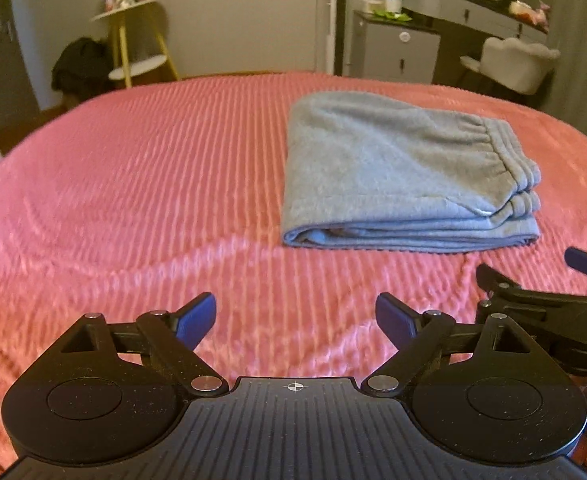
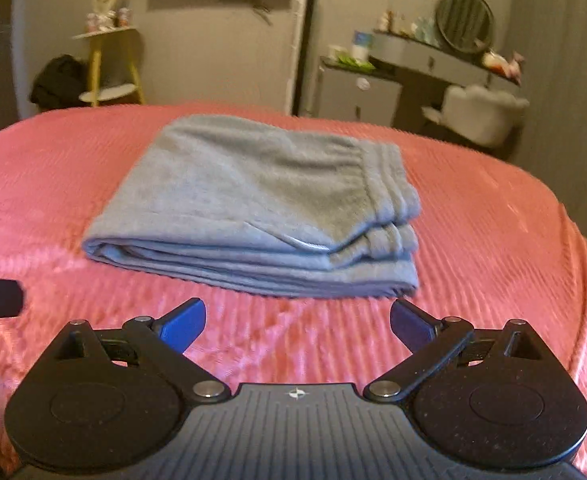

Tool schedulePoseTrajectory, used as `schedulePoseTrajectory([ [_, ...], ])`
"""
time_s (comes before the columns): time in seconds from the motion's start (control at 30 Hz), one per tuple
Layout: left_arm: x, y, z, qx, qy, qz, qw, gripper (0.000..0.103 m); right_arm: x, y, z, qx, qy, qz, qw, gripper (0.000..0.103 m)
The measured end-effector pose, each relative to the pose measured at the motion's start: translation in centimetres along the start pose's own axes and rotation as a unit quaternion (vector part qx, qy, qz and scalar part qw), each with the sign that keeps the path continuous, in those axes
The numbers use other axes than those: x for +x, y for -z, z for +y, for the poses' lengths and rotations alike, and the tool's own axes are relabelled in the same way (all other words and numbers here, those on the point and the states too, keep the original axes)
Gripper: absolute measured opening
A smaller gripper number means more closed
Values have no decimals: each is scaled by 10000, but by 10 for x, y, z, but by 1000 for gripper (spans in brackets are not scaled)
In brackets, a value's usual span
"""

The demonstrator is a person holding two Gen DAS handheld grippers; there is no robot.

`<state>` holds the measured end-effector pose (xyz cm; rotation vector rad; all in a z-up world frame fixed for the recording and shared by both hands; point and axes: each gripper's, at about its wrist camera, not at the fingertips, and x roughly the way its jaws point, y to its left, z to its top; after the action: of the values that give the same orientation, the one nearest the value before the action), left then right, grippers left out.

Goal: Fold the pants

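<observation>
A: Start near. Your left gripper [image 1: 295,317] sits at the bottom of its own view with the jaws spread wide, nothing between the blue pads, only pink bedspread [image 1: 133,184] under them.

B: And the right one?

A: Same. Your right gripper [image 2: 298,323] is at the bottom centre of its view, jaws wide apart, empty. It also pokes into the lower right edge of the left view. Both point at the bundle without touching it, so I'd judge you've let go and are standing clear.

B: Where are the pants?

A: The grey pants [image 2: 253,204] lie mid-frame on the bedspread, just past the right fingertips, right of centre in the left view. Folded into a flat stack, waistband edges on the right, fold on the left. Looks finished; left flat so the layers stay put.

B: Any writing?

A: None readable. Far back, upper right, the dresser [image 1: 433,2] carries bottles and a tub, labels too blurred to read.
</observation>
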<state>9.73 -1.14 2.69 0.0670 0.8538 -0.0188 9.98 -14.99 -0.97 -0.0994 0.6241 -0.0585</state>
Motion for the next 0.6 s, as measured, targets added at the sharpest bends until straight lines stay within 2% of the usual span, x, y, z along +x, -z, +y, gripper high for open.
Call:
schedulePoseTrajectory([
  [0.1,2,-1,1,-31,30,-61,10000,91,3,-1,-3,82,-2,-5,10000,99],
  [0.2,6,-3,-2,-54,46,-104,9999,91,6,-1,-13,388,-159,-11,9991,99],
  [0.4,19,-9,-13,96,100,-117,9998,92,13,2,-28,883,-170,-59,9959,99],
  [0.6,34,-15,-22,190,80,-28,9998,92,20,4,-39,1227,-186,-115,9922,99],
])
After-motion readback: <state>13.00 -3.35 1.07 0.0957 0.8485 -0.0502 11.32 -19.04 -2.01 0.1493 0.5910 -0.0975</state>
